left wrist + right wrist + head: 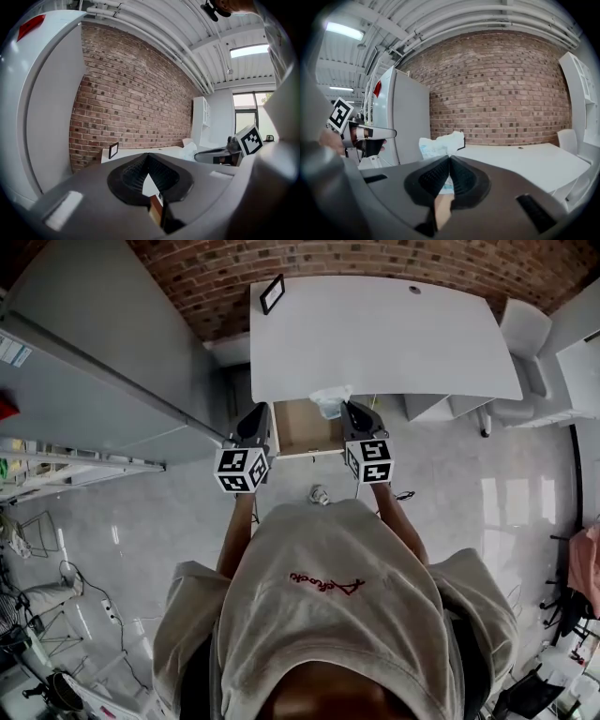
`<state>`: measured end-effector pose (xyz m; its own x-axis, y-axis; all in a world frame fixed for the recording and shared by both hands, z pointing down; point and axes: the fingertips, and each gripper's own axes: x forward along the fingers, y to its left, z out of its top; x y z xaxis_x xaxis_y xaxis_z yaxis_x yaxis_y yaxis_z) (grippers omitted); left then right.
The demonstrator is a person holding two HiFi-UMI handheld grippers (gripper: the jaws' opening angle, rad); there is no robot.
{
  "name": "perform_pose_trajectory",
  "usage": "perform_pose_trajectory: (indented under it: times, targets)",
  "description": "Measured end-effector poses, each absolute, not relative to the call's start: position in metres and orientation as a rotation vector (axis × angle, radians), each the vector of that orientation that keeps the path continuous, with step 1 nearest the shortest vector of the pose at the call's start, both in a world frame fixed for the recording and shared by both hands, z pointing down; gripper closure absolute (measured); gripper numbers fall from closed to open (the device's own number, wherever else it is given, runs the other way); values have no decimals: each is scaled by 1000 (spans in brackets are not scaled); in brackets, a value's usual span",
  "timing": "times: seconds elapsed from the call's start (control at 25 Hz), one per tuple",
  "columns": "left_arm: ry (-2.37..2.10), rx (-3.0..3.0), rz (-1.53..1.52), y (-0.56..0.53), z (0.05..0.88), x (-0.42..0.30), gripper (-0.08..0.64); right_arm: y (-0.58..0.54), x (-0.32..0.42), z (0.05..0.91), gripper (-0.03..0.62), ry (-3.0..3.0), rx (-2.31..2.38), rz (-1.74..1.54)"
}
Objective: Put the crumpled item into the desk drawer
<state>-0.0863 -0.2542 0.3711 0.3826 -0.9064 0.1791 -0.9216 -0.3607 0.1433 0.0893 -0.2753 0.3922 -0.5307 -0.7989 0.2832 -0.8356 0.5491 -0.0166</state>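
Brick wall [497,93] backs the white tabletop [375,334] as we pinch the crumpled item [440,143] in our right hand-held gripper [449,157] above the open drawer [305,427]; our left hand-held gripper [147,155], closed and empty, hovers beside it.

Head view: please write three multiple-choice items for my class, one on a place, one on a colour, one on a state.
1. The small black picture frame stands: A in the drawer; B on the white desk's far left corner; C on the floor.
2. The wall behind the desk is: A red-brown brick; B green tile; C grey concrete.
3. The tan-lined desk drawer is: A shut; B taken out; C pulled open.
Key: 1 B, it sits by the desk's far left edge; 2 A, brick courses show; 3 C, its inside shows below the desk's front edge.
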Motion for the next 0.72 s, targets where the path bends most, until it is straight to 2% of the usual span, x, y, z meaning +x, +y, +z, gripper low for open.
perform_pose_trajectory:
  times: [0.72]
  targets:
    - [-1533, 2352, 184, -308, 426, -123, 552, -325, 55, 447, 578, -2441, 1343, 344]
